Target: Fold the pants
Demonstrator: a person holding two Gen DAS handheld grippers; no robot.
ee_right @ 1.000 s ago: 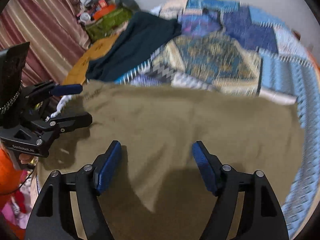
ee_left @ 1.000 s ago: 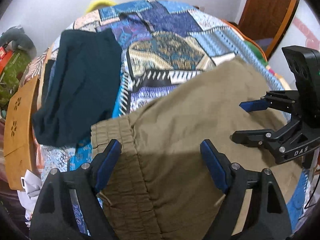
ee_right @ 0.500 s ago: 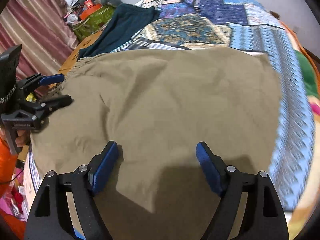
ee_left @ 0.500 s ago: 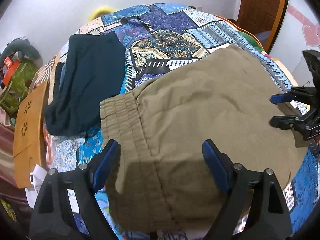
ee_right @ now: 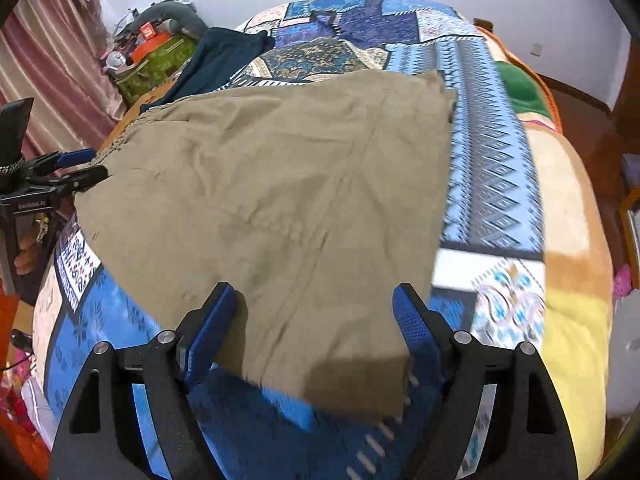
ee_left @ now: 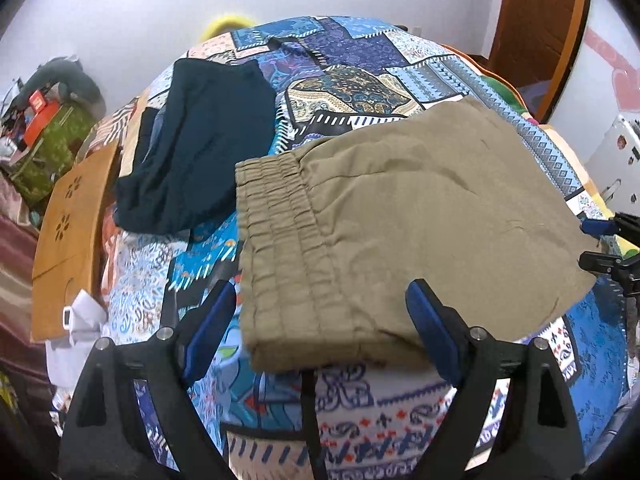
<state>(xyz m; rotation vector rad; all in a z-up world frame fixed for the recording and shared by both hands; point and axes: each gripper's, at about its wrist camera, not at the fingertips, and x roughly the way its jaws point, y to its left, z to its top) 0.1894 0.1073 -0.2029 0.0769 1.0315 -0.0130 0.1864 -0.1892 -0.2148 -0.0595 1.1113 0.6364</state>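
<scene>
Khaki pants (ee_left: 400, 220) lie folded flat on the patterned bedspread (ee_left: 360, 60), with the elastic waistband (ee_left: 280, 232) to the left. They also show in the right wrist view (ee_right: 280, 200). My left gripper (ee_left: 320, 328) is open and empty, held above the bed's near edge at the waistband end. My right gripper (ee_right: 316, 328) is open and empty above the pants' near hem. Each gripper shows at the edge of the other's view: the right one (ee_left: 608, 244), the left one (ee_right: 76, 168).
A dark teal garment (ee_left: 200, 152) lies on the bed to the left of the pants. A wooden board (ee_left: 68, 232) and a cluttered green box (ee_left: 44, 140) stand left of the bed. A wooden door (ee_left: 536, 20) is at the far right.
Both grippers have pulled back from the pants toward the bed's near edge and risen. The pants stay flat on the bed. Both grippers remain open.
</scene>
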